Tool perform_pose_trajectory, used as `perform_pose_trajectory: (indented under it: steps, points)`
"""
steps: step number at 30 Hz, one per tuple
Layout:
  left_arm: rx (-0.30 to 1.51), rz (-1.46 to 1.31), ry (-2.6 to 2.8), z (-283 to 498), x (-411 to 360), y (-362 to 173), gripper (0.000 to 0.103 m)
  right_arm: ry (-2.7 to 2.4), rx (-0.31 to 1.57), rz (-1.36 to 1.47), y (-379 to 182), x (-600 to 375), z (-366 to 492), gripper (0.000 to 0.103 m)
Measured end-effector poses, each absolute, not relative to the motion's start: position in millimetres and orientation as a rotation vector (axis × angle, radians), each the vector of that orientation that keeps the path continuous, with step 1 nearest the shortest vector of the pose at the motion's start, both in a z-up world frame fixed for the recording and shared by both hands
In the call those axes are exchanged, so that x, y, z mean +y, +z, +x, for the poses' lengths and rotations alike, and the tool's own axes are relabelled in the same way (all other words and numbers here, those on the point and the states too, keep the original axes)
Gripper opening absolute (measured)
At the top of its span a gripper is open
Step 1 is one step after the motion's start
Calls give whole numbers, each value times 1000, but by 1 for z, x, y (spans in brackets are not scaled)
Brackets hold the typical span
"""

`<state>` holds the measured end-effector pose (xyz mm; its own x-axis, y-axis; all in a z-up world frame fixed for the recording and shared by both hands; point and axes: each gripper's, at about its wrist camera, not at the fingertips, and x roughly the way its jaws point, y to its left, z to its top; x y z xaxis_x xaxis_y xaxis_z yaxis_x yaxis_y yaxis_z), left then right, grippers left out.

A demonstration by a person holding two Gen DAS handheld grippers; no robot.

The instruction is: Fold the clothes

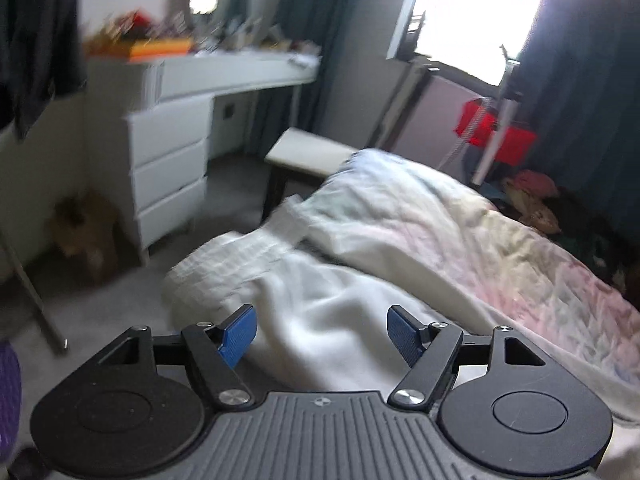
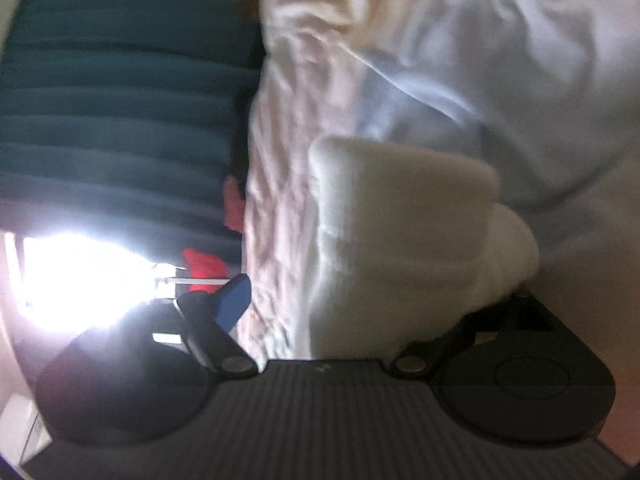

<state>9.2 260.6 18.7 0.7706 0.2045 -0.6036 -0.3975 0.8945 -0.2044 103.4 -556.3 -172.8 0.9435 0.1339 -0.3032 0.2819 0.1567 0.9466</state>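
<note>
Left gripper (image 1: 322,338): my jaws stood wide apart with nothing between the blue pads (image 1: 239,334); I had hold of nothing.
Ahead of left gripper: the white fleecy garment (image 1: 320,308) lay rumpled on the bed just beyond my fingertips, one loose end trailing off to the left toward the floor.
Beyond it: the pale quilt (image 1: 460,232) bunched up further forward and to the right, with the white chest of drawers (image 1: 168,168) well off to my left.
Right gripper (image 2: 360,300): my jaws were spread wide here too. The left pad (image 2: 234,300) stood clear in the air; the right finger was hidden behind cloth, so I judged nothing was pinched.
Between the right jaws: a thick folded wad of the same white garment (image 2: 400,232) sat close in front, filling the gap toward the right finger and resting on the quilt (image 2: 280,200).
Step in hand: I judged I had let a fold drop and needed the next edge.
Doing it well: I should have brought my left pads low onto the trailing end, taken only one layer and not the quilt under it, and carried it across squarely onto the folded wad.
Risk: both views were blurred, so hems were hard to pick out.
</note>
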Motion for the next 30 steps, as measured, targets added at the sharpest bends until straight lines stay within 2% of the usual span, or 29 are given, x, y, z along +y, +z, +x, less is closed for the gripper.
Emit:
perform_pose_trajectory:
  steps: [3,8,10,12,13,15,18,25,30]
  points:
    - [596,-328,264,25,222,21,76,-43,280,1372,-159,-554,103,85]
    - [628,-383,134,55,155,13,76,-109,290,1361,-159,-554,101,83]
    - [654,-391,119,65,128,5,76,-144,302,1381,-165,-556,100,73]
    - [653,-374,91,74,101,-3,76,-177,320,1386,-169,-558,100,56]
    - [649,-352,79,79,86,-9,77,-191,330,1379,-170,-559,100,52]
    - [645,-291,63,85,60,-24,77,-221,352,1353,-172,-558,99,29]
    - [650,-205,45,93,29,-50,77,-258,396,1276,-171,-555,101,20]
    - [746,16,44,106,-6,-106,78,-287,400,1187,-166,-548,105,17]
    - [800,18,24,114,1,-113,81,-327,440,1031,-158,-538,111,17]
